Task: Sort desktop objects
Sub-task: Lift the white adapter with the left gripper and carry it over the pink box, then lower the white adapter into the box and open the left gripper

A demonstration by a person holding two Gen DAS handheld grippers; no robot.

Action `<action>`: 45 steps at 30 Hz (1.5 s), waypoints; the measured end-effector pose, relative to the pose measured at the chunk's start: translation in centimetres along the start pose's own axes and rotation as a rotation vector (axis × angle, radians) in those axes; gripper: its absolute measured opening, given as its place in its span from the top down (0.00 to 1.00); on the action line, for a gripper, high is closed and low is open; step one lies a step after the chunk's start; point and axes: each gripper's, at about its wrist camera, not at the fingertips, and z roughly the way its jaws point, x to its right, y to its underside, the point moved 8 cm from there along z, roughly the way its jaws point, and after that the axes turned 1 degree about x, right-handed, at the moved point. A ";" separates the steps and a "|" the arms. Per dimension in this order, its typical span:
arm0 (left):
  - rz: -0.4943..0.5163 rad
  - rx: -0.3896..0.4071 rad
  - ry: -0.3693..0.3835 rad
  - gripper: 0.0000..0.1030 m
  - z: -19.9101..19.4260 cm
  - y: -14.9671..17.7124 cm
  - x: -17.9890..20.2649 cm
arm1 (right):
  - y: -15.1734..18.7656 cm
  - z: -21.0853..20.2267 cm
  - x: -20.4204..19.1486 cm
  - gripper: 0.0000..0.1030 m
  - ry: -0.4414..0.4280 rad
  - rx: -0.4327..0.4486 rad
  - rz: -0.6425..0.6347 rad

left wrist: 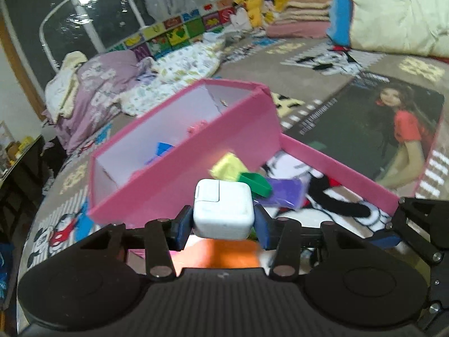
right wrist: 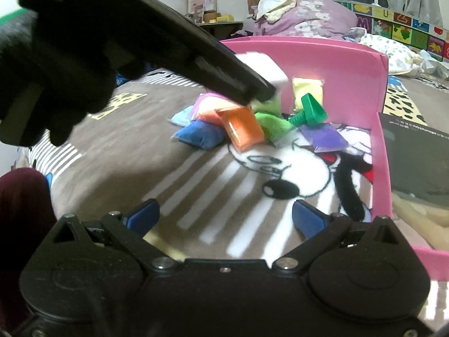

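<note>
My left gripper (left wrist: 221, 224) is shut on a white charger cube (left wrist: 221, 206), its blue pads pressing both sides, and holds it above the blanket. Just behind it stands an open pink box (left wrist: 179, 168) with a blue piece (left wrist: 162, 150) and a pink piece inside. In the right wrist view the left gripper (right wrist: 261, 87) reaches in from the upper left with the charger (right wrist: 263, 64) over a heap of coloured packets: orange (right wrist: 244, 129), blue (right wrist: 199, 134), green (right wrist: 272, 123), purple (right wrist: 322, 137), yellow (right wrist: 307, 90). A green plastic tool (right wrist: 308, 109) lies among them. My right gripper (right wrist: 224, 216) stands open over the blanket, holding nothing.
A low pink wall (right wrist: 381, 146) borders the packets on the right. Beyond it lies a dark poster (left wrist: 378, 129). Bedding and folded blankets (left wrist: 303, 14) pile up at the back. A gloved hand (right wrist: 42, 84) holds the left gripper, and a dark red sleeve (right wrist: 22, 196) is at the left.
</note>
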 end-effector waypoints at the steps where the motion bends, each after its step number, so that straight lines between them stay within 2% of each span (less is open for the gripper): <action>1: -0.015 0.004 -0.005 0.57 -0.2 -0.2 -0.6 | -0.1 0.1 0.0 0.01 0.004 0.002 0.002; 9: -0.147 0.025 -0.041 0.57 -0.3 -2.1 -5.6 | -0.5 1.1 0.5 0.01 0.056 -0.014 0.017; 19: -0.353 -0.010 -0.074 0.57 3.6 -4.9 -12.4 | -0.5 1.9 1.5 0.01 0.069 -0.040 0.044; 33: -0.404 -0.107 -0.108 0.57 10.5 -8.0 -15.4 | -0.4 2.7 1.3 0.00 0.072 -0.057 0.014; 37: -0.457 -0.161 -0.097 0.57 12.9 -8.0 -15.8 | -0.4 2.8 1.2 0.00 0.070 -0.062 0.003; 45: -0.464 -0.271 -0.112 0.57 16.8 -7.4 -15.9 | -0.3 3.1 1.1 0.00 0.075 -0.065 -0.014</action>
